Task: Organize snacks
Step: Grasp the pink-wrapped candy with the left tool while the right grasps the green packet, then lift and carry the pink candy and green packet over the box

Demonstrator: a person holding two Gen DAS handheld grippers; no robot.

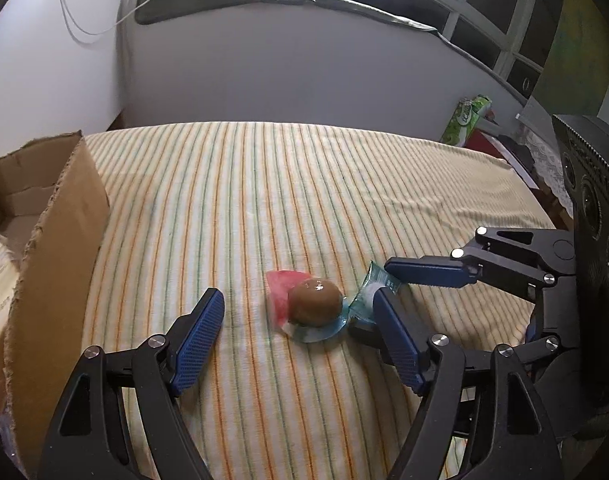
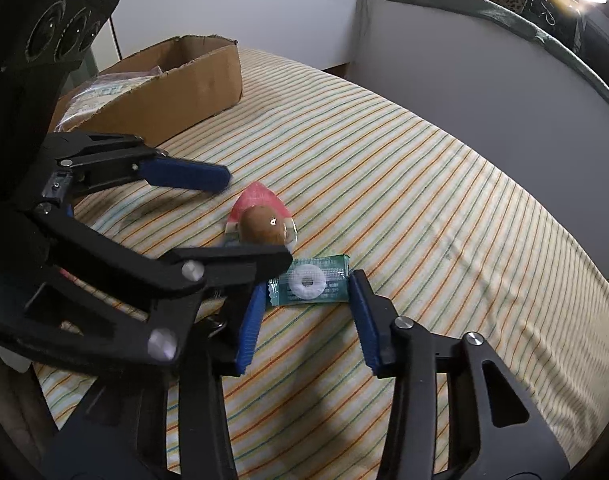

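A brown egg-shaped snack (image 1: 314,302) in a clear and red wrapper lies on the striped cloth (image 1: 284,184). My left gripper (image 1: 296,296) stands open around it, with its pads clear of it on both sides. Just right of the egg lies a green candy packet (image 2: 308,282) with a white ring sweet inside. My right gripper (image 2: 310,282) is shut on this packet, one blue pad against each end. In the left wrist view the packet (image 1: 370,292) looks bent upward, and only one right finger (image 1: 424,272) shows. The egg (image 2: 262,226) sits between the left gripper's fingers (image 2: 184,174).
An open cardboard box (image 1: 64,216), also seen from the other side (image 2: 176,84), stands at the left edge of the cloth with plastic snack bags inside. A white wall lies beyond the cloth. A green package (image 1: 466,120) sits off the far right corner.
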